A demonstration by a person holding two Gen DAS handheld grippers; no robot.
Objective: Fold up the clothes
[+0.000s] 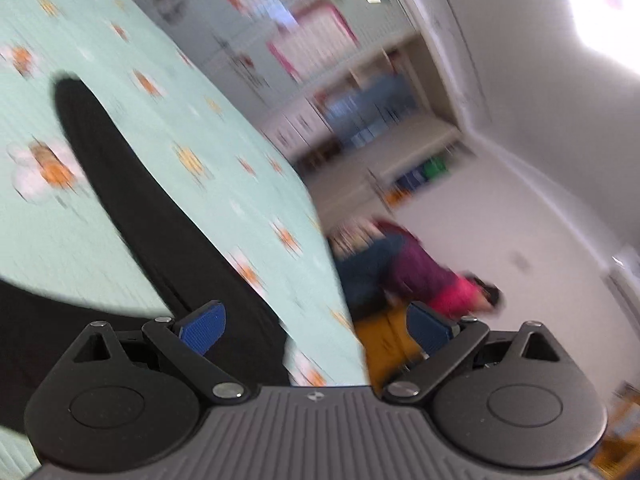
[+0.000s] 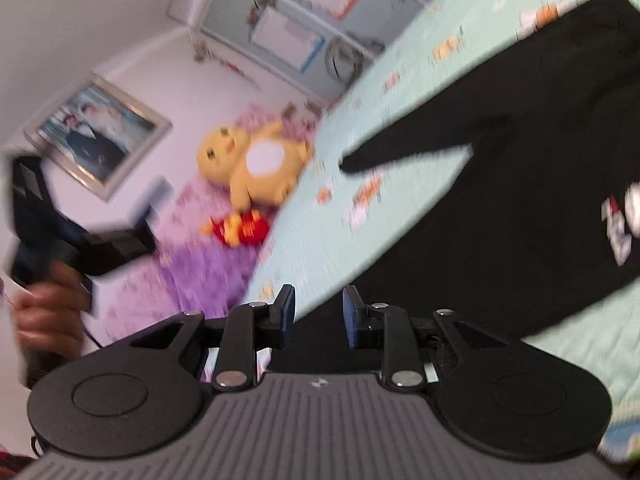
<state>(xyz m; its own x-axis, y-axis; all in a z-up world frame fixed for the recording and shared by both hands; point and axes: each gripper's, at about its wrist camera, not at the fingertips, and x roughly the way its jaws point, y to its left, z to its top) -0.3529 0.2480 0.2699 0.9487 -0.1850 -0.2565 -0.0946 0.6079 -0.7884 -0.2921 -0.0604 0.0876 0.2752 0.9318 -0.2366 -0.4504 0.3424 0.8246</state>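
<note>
A black sweatshirt (image 2: 520,152) with white lettering lies spread on a mint-green flowered bedspread (image 2: 360,128). One black sleeve (image 1: 132,184) stretches away across the bedspread (image 1: 192,128) in the left wrist view. My left gripper (image 1: 316,326) is open, its blue pads wide apart above the sweatshirt's near edge and the bed's side, with nothing between them. My right gripper (image 2: 319,314) is open with a narrower gap, hovering over the sweatshirt's lower edge, holding nothing. Both views are blurred and tilted. The left gripper's body (image 2: 60,232), held by a hand (image 2: 48,312), shows at the left of the right wrist view.
A yellow plush toy (image 2: 252,164) and a red one (image 2: 240,228) lie on a purple blanket (image 2: 200,272) near the head of the bed. Shelves (image 1: 360,112) and a pile of clothes (image 1: 400,268) stand beyond the bed's edge. A framed picture (image 2: 96,132) hangs on the wall.
</note>
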